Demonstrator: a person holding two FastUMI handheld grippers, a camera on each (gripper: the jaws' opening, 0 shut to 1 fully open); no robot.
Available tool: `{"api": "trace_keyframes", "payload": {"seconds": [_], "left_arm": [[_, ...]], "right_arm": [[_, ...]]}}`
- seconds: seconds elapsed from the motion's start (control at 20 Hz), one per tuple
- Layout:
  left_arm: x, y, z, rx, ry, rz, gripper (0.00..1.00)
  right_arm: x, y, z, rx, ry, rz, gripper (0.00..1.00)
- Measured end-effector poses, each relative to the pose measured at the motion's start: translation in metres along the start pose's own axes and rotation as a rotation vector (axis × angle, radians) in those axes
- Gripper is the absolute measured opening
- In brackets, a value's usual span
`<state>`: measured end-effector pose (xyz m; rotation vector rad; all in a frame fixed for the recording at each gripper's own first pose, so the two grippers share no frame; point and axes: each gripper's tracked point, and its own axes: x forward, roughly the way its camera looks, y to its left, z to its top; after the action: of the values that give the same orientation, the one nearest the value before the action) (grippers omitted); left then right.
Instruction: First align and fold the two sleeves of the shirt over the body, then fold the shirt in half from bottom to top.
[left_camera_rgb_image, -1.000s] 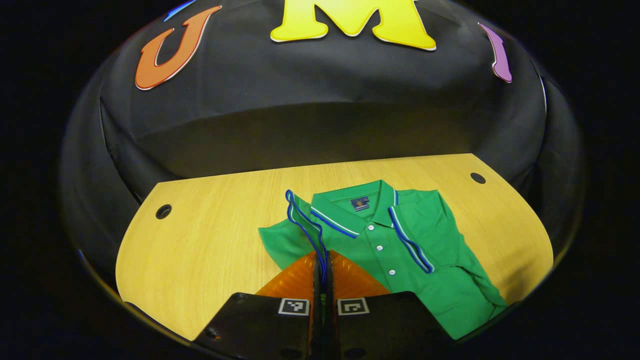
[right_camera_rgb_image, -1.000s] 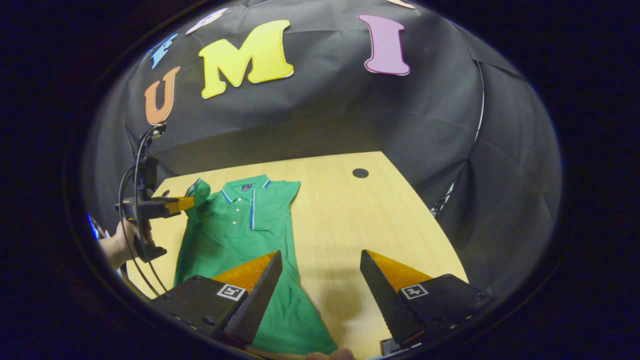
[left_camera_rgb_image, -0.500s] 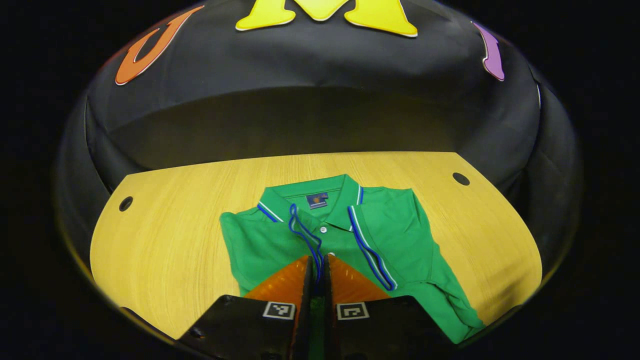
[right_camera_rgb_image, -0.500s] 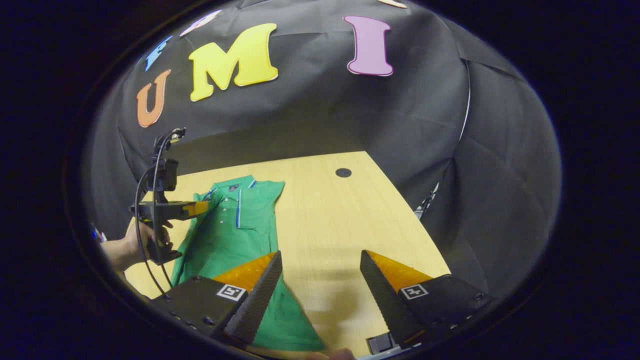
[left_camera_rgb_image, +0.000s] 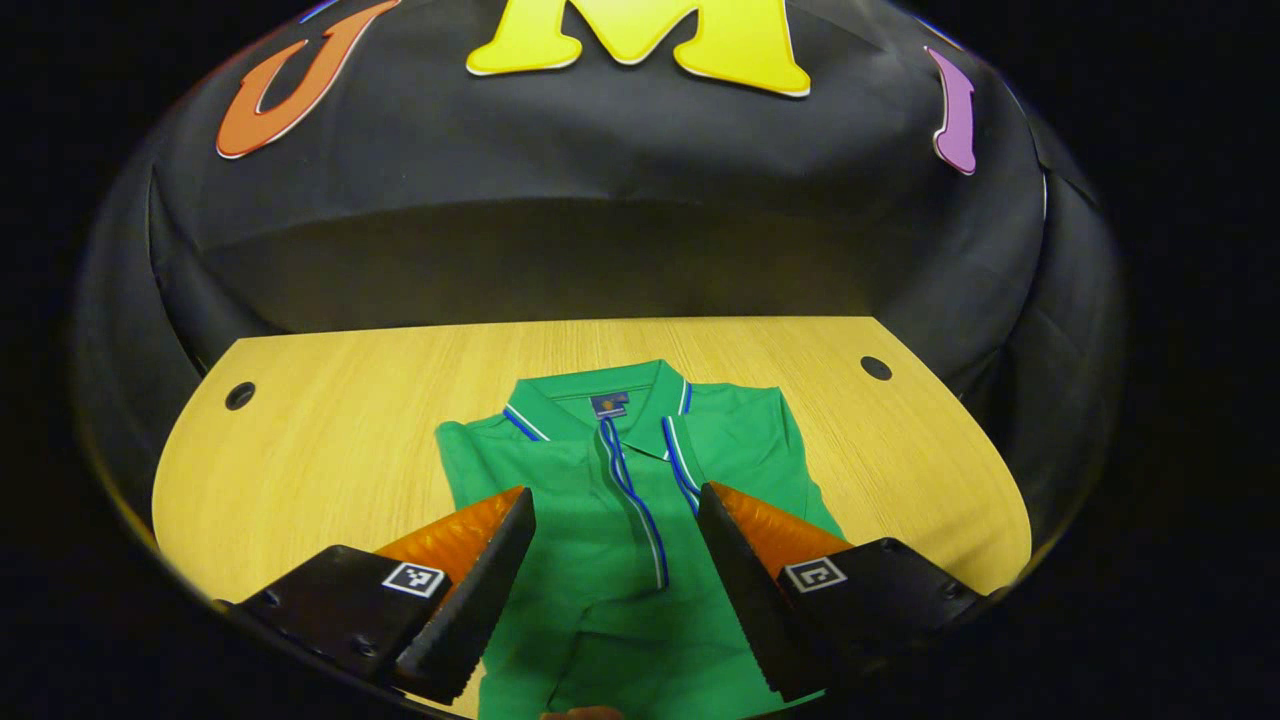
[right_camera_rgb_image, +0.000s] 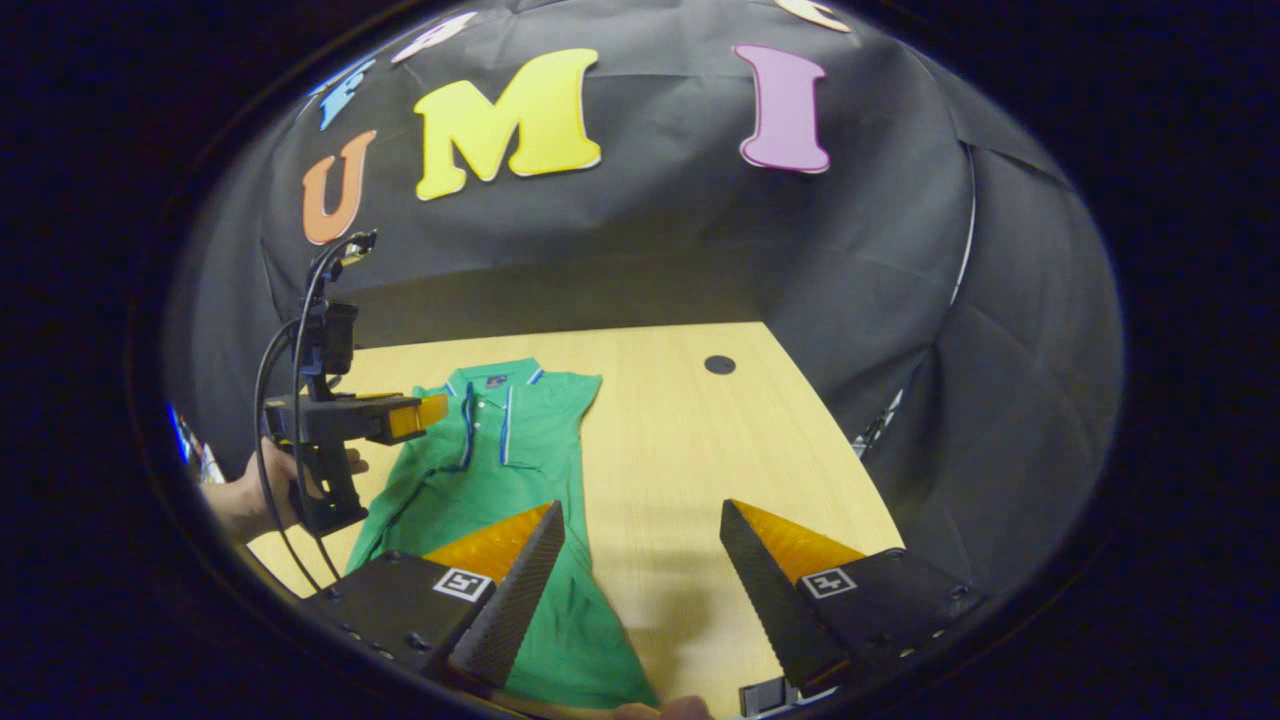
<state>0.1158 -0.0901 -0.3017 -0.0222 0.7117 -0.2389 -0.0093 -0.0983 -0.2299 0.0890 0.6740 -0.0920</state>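
The green polo shirt (left_camera_rgb_image: 640, 530) lies flat on the bench (left_camera_rgb_image: 330, 420), collar away from the person, both sleeves folded in. Left gripper (left_camera_rgb_image: 615, 520) hovers over its chest, jaws open and empty; right gripper (right_camera_rgb_image: 640, 545), jaws also open, hangs nearer the hem.

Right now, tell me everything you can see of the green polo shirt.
The green polo shirt lies flat, face up, on the wooden table, collar toward the booth wall. Knit-looking fabric, blue-and-white trim on collar and sleeve cuffs, a dark neck label. Both sleeves are folded over the chest, cuffs nearly meeting at the placket. Nothing grips it; the bottom fold remains undone.
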Motion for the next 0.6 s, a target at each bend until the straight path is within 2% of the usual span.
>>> {"api": "trace_keyframes", "payload": {"seconds": [0.05, 0.15, 0.2, 0.3, 0.55, 0.6], "left_arm": [[-0.011, 0.005, 0.007, -0.005, -0.024, 0.016, 1.00], [-0.036, 0.014, 0.019, -0.008, -0.067, 0.037, 1.00], [-0.050, 0.017, 0.024, -0.011, -0.088, 0.039, 1.00], [-0.080, 0.024, 0.027, -0.017, -0.111, 0.044, 1.00], [-0.152, 0.055, 0.012, -0.075, -0.129, 0.101, 1.00], [-0.162, 0.058, 0.004, -0.089, -0.124, 0.104, 1.00]], "right_arm": [[-0.002, 0.004, 0.005, -0.017, -0.018, 0.015, 0.96], [-0.005, 0.008, 0.014, -0.053, -0.048, 0.036, 0.93], [-0.007, 0.013, 0.018, -0.064, -0.060, 0.052, 0.96], [-0.013, 0.019, 0.021, -0.081, -0.078, 0.079, 0.96], [-0.029, 0.027, 0.014, -0.125, -0.087, 0.130, 0.96], [-0.035, 0.029, 0.011, -0.126, -0.088, 0.141, 0.93]]}}
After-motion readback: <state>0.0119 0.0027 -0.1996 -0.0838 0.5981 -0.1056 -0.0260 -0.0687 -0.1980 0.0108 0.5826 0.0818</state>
